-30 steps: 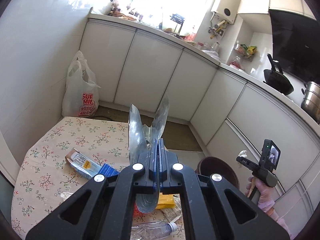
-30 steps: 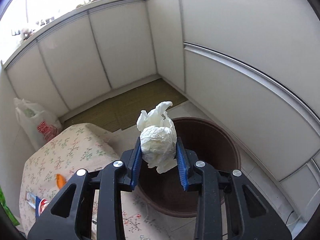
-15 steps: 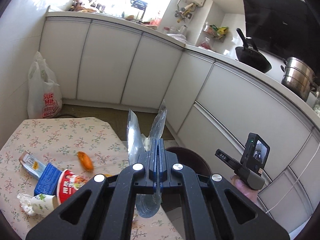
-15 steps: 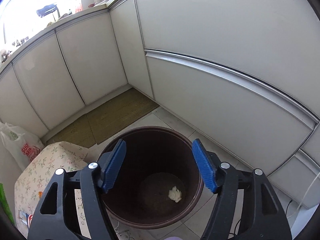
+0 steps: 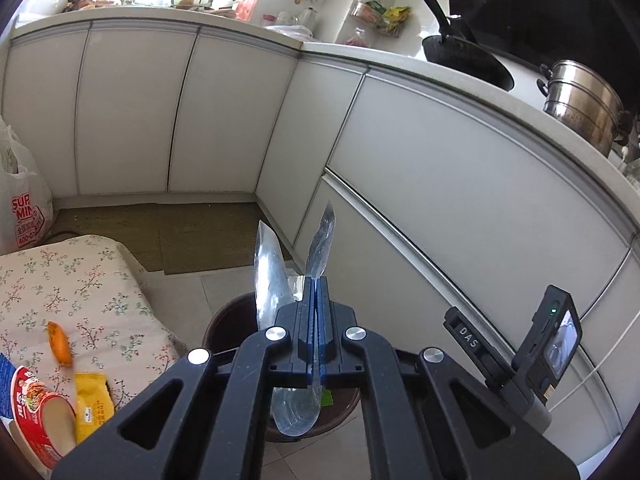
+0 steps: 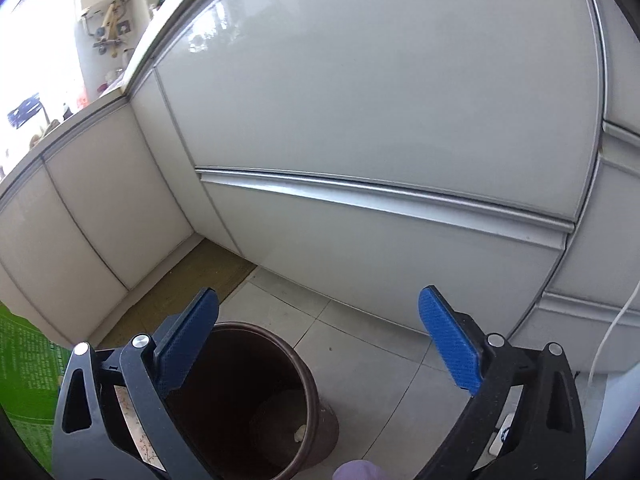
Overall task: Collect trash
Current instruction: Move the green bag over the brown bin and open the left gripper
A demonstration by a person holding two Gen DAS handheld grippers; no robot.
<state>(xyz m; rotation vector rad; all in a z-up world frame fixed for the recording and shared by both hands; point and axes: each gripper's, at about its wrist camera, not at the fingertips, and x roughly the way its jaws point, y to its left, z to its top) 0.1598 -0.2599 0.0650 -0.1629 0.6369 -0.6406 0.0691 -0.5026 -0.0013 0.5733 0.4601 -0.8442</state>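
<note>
Now left gripper (image 5: 316,300) is pinching the flattened clear bottle (image 5: 294,408), hanging it above the brown bin's (image 5: 224,320) near rim. Right gripper (image 6: 318,336) has just been opening wide, nothing between the jaws, tissue (image 6: 299,434) lying on the bin floor. Better centering the bottle over the opening before releasing. More trash is waiting on the table (image 5: 92,280).

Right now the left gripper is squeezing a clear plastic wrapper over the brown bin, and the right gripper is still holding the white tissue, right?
Not quite. The right gripper holds nothing: the right wrist view shows its jaws wide apart, having just opened, and the white tissue lies at the bottom of the brown bin. The rest is right: the left gripper is shut on the clear plastic wrapper above the bin.
</note>
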